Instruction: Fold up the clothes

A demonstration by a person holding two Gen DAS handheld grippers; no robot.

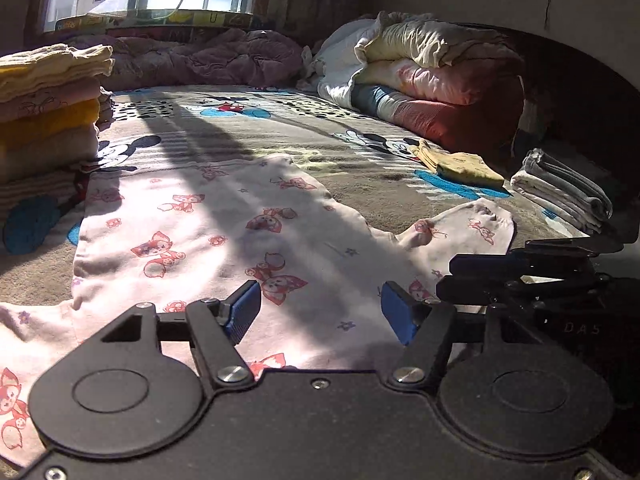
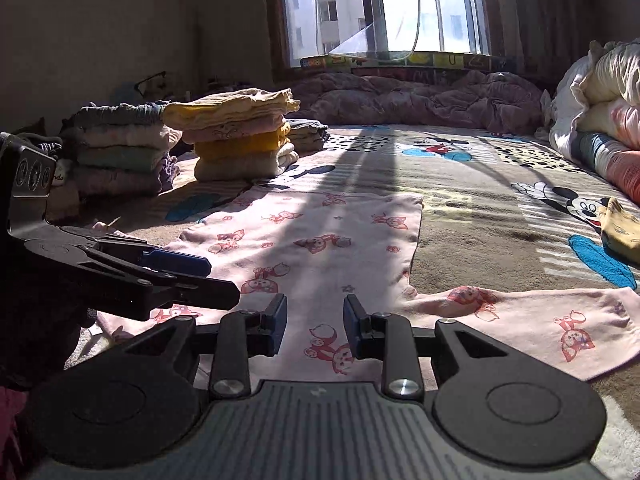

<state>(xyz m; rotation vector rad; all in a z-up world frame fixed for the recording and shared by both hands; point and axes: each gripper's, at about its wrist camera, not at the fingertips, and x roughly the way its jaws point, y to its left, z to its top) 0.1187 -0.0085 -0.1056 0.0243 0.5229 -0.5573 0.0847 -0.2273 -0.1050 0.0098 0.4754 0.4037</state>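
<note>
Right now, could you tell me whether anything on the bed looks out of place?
Only the small yellow garment, crumpled alone on the blanket away from the folded stacks. The pink shirt lies flat.

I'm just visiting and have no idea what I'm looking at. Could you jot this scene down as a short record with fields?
Place: a bed with a cartoon-mouse blanket, under a window
Garment being folded: pink top with a fox print, spread flat, sleeves out
Left gripper: open above the top, holding nothing
Right gripper: open above the top, holding nothing
Already folded: stack of clothes at the far left
Elsewhere: rolled quilts, small yellow garment
</note>
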